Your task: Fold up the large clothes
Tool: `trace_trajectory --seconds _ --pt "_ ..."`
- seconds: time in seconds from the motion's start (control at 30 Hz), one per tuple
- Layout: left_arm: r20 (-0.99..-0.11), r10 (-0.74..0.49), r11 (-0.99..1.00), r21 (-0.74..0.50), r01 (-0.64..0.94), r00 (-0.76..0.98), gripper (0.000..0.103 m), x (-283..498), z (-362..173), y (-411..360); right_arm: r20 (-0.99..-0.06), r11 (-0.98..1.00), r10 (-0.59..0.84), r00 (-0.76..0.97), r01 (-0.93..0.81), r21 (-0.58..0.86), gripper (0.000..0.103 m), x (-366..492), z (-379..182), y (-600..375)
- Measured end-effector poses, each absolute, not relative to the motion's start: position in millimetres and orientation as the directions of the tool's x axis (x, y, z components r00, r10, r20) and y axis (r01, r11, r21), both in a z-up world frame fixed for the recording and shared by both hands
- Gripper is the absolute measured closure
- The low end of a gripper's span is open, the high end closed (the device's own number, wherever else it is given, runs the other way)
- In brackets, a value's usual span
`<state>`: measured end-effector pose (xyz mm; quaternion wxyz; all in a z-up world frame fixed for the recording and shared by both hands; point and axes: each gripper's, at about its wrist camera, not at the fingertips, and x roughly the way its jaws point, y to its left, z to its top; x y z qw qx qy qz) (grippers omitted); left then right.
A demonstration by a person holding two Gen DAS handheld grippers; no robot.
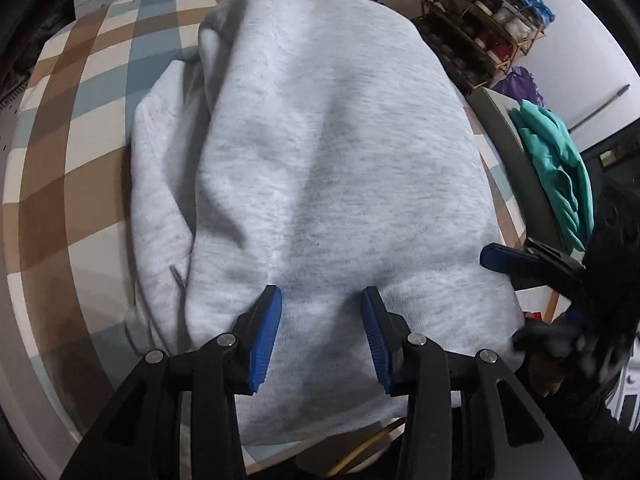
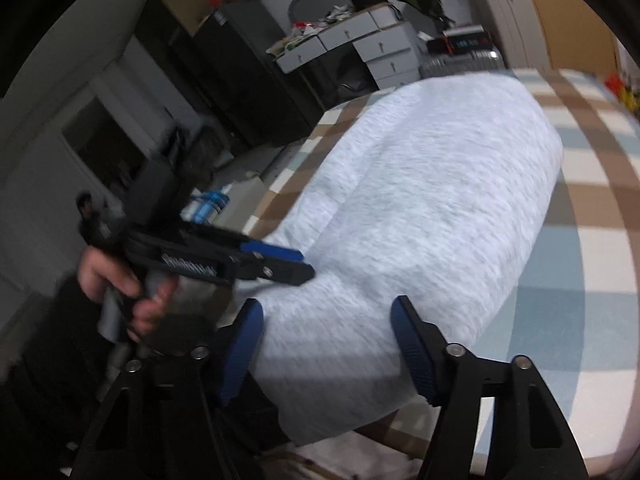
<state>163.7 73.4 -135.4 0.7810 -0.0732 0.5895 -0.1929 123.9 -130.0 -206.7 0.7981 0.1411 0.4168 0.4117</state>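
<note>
— Nearest first: left gripper [image 1: 322, 300] pointed steeply down over the near hem of the grey sweatshirt [image 1: 320, 152], blue pads partly apart, nothing pinched between them; seems poised to take hold or press flat, hard to say which.

— And at three o'clock in that view?

— Right gripper [image 1: 496, 258] coming in from the side, only one blue pad tip showing there. From its own camera, right gripper [image 2: 326, 314] straddling the sweatshirt [image 2: 420, 200] near its close edge, pads spread, no cloth clamped as far as can be told.

— Left gripper seen from there too?

— Yes, at nine o'clock, left gripper [image 2: 298, 264] held by a bare hand [image 2: 120, 284], tips just at the fabric; blurred, so contact uncertain.

— Garment's place?

— Lying already doubled lengthwise on the checked table cover [image 1: 72, 160], running toward twelve o'clock, a sleeve tucked along the ten o'clock side. Probably both tools set at the near hem to carry it over toward the far end.

— Beyond that?

— Shoe rack [image 1: 484, 20] at one o'clock, teal cloth [image 1: 556, 160] at three.
</note>
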Motion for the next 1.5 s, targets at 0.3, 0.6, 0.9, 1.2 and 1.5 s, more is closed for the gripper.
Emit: trace_trajectory --seconds 0.3,0.6,0.9,1.2,1.5 --pt "-0.856 -0.491 0.853 -0.433 0.291 0.164 0.067 127.8 -99.6 60.6 -0.295 0.328 0.944 0.144 -0.342 0.881 0.062 158.6 -228.0 -163.5" --pt "-0.871 -0.478 0.866 -0.447 0.226 0.112 0.064 145.1 -143.9 49.0 -0.503 0.512 0.855 0.128 -0.369 0.776 0.098 163.6 -236.9 -136.9" --pt "-0.927 -0.343 0.931 -0.314 0.185 0.154 0.064 163.7 -112.4 27.9 -0.585 0.543 0.805 0.097 -0.517 0.662 0.1 132.5 -224.0 -118.3" --pt "-0.902 -0.241 0.942 -0.306 -0.135 0.359 0.05 245.6 -104.5 69.0 -0.613 0.574 0.782 0.112 -0.513 0.638 0.103 132.6 -230.0 -107.9" --pt "-0.789 -0.542 0.792 -0.595 -0.14 0.289 0.045 271.0 -146.6 78.7 -0.36 0.473 0.872 0.332 -0.381 0.794 0.011 146.2 -209.0 -205.3"
